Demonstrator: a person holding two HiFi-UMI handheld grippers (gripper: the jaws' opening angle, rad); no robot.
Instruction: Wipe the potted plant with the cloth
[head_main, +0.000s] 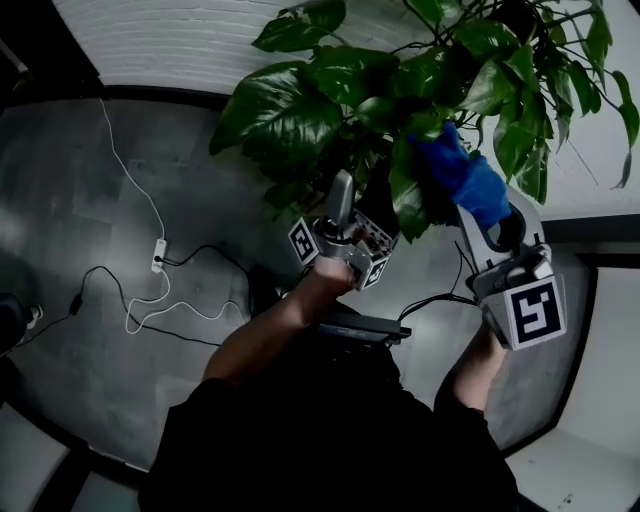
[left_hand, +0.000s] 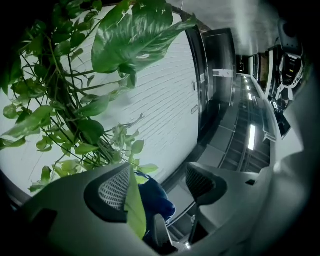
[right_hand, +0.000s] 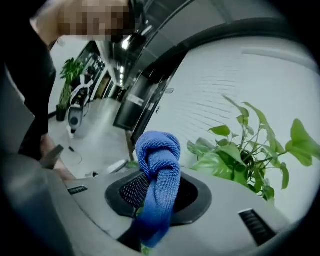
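Blue microfibre cloth (head_main: 468, 178), soft, light and limp, sits bunched high in the plant (head_main: 330, 90) in the head view. The right gripper (head_main: 490, 225) reaches up with it, and the left gripper (head_main: 343, 205) points upward just beside.

Left gripper view: the jaws are wide apart, with one thin, tearable leaf (left_hand: 134, 205) lying along the left pad, unclamped. I judge it should be propped there, never squeezed.

Right gripper view: the jaws are clamped on the cloth's middle, its knotted end sticking out.

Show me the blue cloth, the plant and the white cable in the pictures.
blue cloth (right_hand: 159, 170): right gripper view, middle of the rolled bundle.
plant (head_main: 285, 115): head view, a large leaf at left.
white cable (head_main: 158, 252): head view, the small box on it.
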